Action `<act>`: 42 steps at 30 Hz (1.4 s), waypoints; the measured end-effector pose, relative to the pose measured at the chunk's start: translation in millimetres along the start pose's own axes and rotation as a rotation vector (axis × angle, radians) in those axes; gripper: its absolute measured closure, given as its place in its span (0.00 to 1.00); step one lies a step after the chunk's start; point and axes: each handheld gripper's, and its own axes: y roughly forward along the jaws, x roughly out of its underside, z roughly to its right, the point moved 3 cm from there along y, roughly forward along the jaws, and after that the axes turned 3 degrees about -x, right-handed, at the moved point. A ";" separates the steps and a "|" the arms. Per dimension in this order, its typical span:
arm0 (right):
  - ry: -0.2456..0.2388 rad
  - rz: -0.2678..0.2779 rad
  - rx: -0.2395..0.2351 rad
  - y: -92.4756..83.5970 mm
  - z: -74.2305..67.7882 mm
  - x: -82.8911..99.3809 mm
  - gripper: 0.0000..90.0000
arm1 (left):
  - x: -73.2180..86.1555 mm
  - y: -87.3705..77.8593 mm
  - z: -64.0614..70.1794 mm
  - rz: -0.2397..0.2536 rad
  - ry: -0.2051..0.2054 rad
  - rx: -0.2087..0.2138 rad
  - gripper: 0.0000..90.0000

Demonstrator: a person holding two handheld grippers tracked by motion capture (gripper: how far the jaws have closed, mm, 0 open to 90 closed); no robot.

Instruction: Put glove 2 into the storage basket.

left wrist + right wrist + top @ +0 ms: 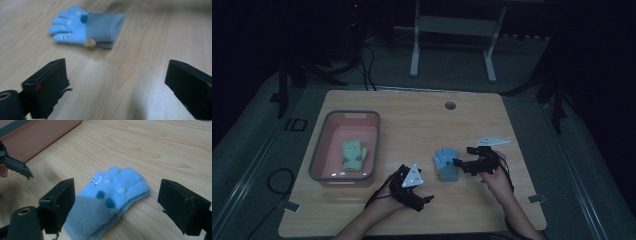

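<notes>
Right gripper (458, 162) stands wide open over the blue glove (446, 165), gripping nothing; in its own view the glove (110, 200) lies flat between the spread jaws. At the glove's seven o'clock, the left gripper (428, 198) is also wide open and empty. At nine o'clock sits the pink bin (319, 150), holding a green glove (353, 155).

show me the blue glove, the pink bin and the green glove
blue glove (112, 195) right gripper view, on its palm
pink bin (343, 179) high view, on its near wall
green glove (353, 154) high view, on its middle, inside the bin
</notes>
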 end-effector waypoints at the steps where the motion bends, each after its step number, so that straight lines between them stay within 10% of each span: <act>1: 0.000 -0.008 -0.006 0.7 -0.6 -1.0 0.15 | -1.9 1.3 -0.1 0.008 0.011 -0.002 0.08; 23: -0.001 -0.068 -0.061 36.9 17.5 -18.2 0.23 | -37.2 58.4 -8.5 0.004 0.198 0.071 0.18; 42: 0.010 -0.141 -0.046 57.6 28.3 9.3 0.31 | -32.7 88.2 -4.4 -0.058 0.321 0.058 0.56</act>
